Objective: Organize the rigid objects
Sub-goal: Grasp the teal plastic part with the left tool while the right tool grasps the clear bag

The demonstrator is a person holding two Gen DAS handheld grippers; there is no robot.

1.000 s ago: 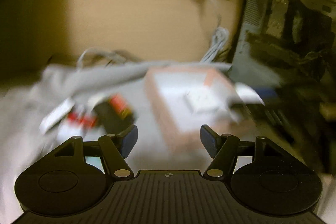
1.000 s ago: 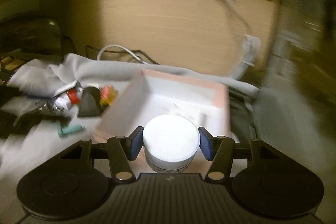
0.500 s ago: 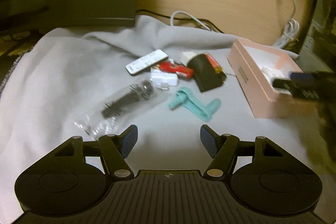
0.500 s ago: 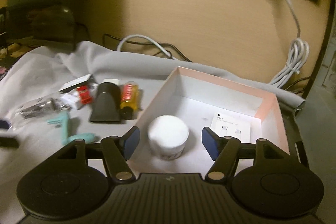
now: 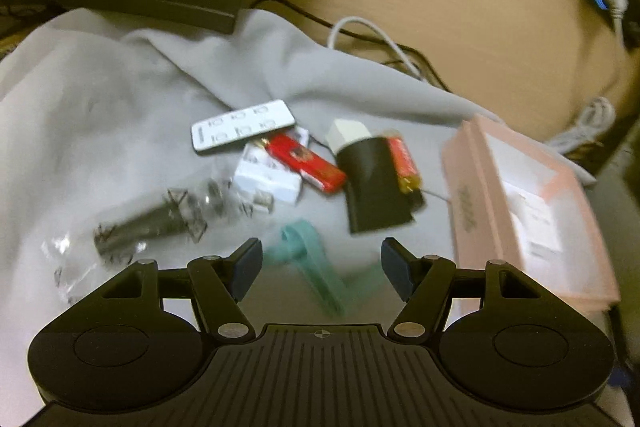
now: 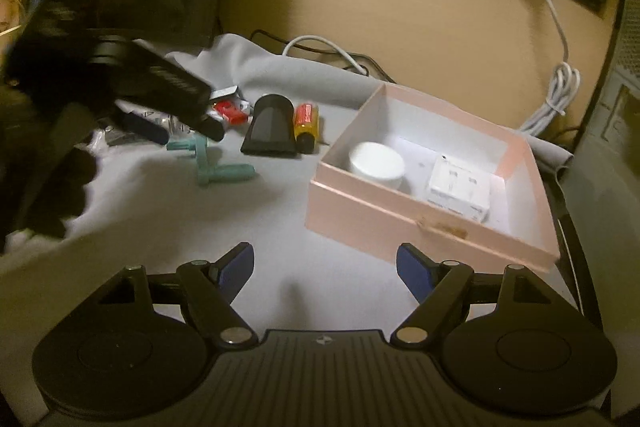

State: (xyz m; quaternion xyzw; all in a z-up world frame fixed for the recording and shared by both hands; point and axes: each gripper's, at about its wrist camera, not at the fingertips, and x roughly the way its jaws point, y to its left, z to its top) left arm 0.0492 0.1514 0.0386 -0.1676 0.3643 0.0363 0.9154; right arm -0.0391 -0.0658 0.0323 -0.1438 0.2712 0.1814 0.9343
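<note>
A pink box [image 6: 420, 223] sits on the grey cloth at the right; it also shows in the left wrist view [image 5: 472, 195]. Inside it are a white jar [image 6: 378, 165] and a small white carton [image 6: 460, 189]. My right gripper [image 6: 324, 269] is open and empty, in front of the box. My left gripper [image 5: 322, 267] is open and empty, its fingers on either side of a teal plastic piece [image 5: 316, 267] that lies on the cloth below it. The teal piece also shows in the right wrist view [image 6: 216, 165], with the left gripper's body above it.
Loose items lie on the cloth [image 5: 100, 99]: a white blister strip [image 5: 242, 125], a red pack [image 5: 304, 163], a white carton [image 5: 268, 181], a black wedge [image 5: 374, 183], an orange tube [image 5: 404, 159] and a dark bagged part [image 5: 148, 221]. A white cable [image 6: 556, 83] hangs from the wall strip.
My right gripper has backed out of the pink box, leaving the white jar inside. My left gripper has moved forward and down over the teal piece.
</note>
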